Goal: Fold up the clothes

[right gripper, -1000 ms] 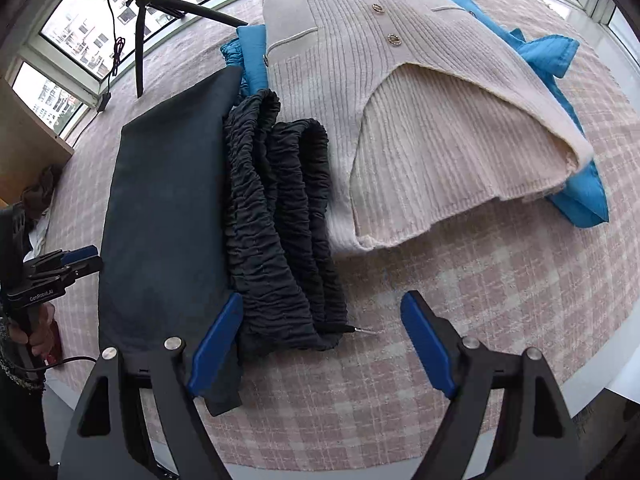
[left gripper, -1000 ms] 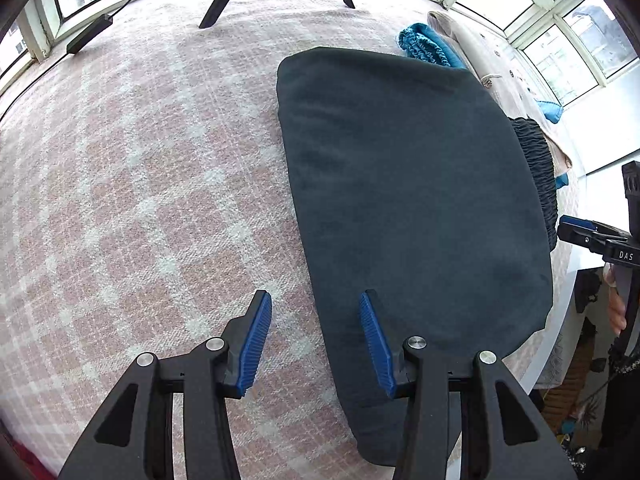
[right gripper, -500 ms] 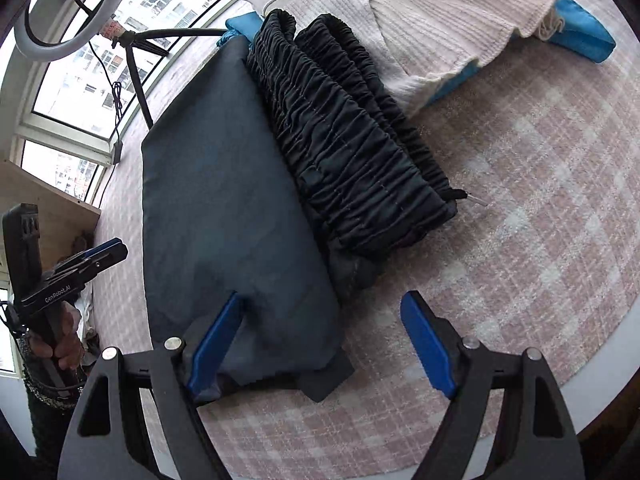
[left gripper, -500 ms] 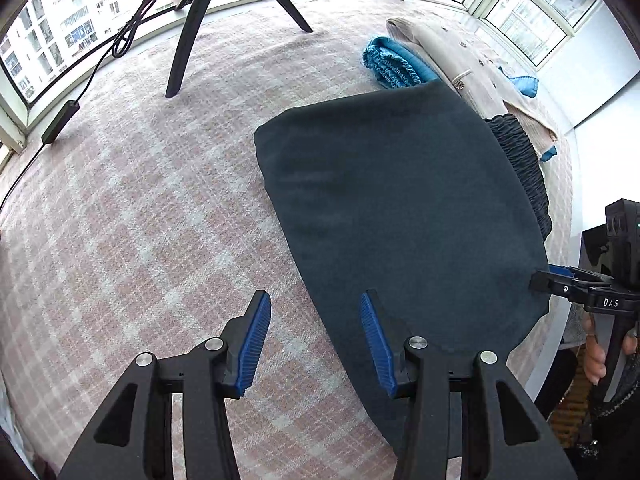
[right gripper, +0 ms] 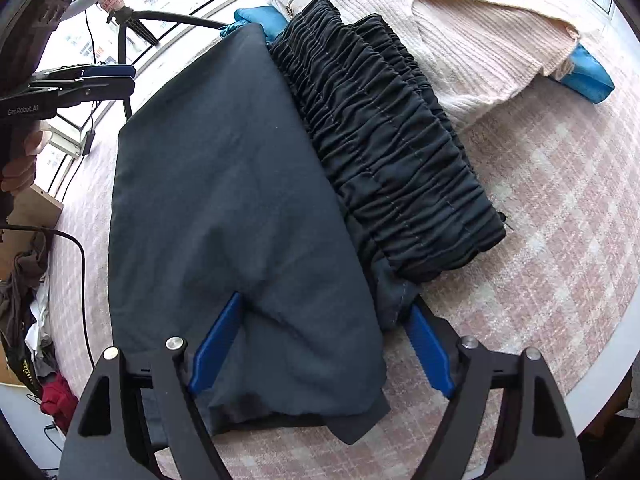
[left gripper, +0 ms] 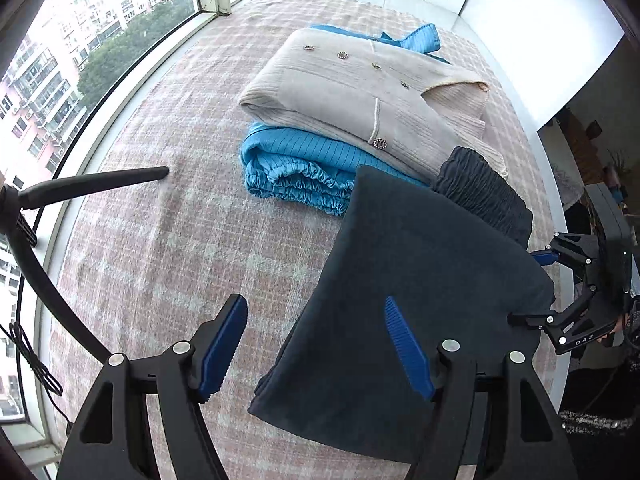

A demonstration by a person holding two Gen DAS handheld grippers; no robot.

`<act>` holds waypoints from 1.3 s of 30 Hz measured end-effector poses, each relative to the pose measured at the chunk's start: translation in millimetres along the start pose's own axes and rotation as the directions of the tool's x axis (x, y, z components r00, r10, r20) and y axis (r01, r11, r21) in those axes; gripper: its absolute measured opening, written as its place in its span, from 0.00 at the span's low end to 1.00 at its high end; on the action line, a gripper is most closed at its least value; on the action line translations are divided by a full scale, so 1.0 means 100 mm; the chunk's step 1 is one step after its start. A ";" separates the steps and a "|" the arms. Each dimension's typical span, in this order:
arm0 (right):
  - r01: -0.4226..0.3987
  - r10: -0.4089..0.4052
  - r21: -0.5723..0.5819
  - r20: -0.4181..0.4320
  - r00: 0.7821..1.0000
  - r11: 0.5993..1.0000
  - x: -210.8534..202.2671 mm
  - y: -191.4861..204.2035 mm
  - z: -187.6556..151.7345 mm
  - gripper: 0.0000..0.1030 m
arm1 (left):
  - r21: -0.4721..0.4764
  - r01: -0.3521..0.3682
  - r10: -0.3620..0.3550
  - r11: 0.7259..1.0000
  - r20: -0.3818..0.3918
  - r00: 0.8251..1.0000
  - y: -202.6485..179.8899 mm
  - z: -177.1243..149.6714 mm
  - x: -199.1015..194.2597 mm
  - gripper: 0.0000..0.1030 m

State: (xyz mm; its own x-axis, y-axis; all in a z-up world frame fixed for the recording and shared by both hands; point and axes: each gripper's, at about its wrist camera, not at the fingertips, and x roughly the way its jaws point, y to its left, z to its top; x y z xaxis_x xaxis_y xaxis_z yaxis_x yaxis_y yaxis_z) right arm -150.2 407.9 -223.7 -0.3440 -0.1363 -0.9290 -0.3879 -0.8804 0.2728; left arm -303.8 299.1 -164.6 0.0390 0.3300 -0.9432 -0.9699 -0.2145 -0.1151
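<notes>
Dark slate cloth, smooth and matte, is what the coming move turns on: the folded dark garment (left gripper: 420, 280) lies on the pink checked tablecloth (left gripper: 180, 240), its long axis running from the near table edge away toward the stack of other clothes.

Going left to right in the left wrist view, the left gripper (left gripper: 316, 344) hangs over the garment's left long edge. Its left pad is above bare tablecloth and its right pad above the cloth, so the edge lies between them. The jaws are opening and the pads press on nothing. To the right, the right gripper (left gripper: 560, 280) sits at the garment's far side.

In the right wrist view, the right gripper (right gripper: 320, 344) straddles the near corner of the garment. Its blue fingers (right gripper: 216, 344) are spread wide; the left one appears to dent the fabric, but they do not look clamped on it. This hand seems the nearer to a grip.

The garment looks folded into a long slab with rounded corners, a few soft creases and a lower layer showing at the near end. Its gathered black waistband (right gripper: 384, 140) is bunched along the right side. Beyond it lie a cream ribbed cardigan (right gripper: 480, 20) and a bright blue garment (left gripper: 296, 160), both already folded.
</notes>
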 end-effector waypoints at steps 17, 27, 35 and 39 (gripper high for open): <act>-0.026 0.021 0.081 0.054 0.998 0.996 0.37 0.10 0.09 0.81 | 0.332 0.294 -0.215 0.896 -0.254 0.943 -0.50 0.35 0.77 0.68; -0.161 0.151 0.099 0.103 0.983 0.982 0.60 0.18 0.05 0.33 | 0.291 0.297 -0.246 0.909 -0.198 0.949 -0.62 0.35 0.69 0.19; -0.194 0.184 0.073 0.131 0.974 0.978 0.54 0.34 0.05 0.19 | 0.279 0.213 -0.195 0.936 -0.094 0.976 -0.84 0.21 0.35 0.10; -0.177 0.167 0.055 0.158 0.973 0.983 0.23 0.07 0.16 0.18 | 0.308 0.186 -0.169 0.933 -0.080 0.982 -0.85 0.41 0.30 0.09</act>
State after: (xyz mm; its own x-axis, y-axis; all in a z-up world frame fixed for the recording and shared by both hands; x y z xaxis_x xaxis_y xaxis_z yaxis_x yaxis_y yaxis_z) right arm -174.8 405.6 -239.0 -0.5350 -0.2074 -0.8190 -0.3675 -0.8157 0.4467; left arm -229.7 365.5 -170.6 0.2216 0.2872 -0.9319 -0.9718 0.1439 -0.1867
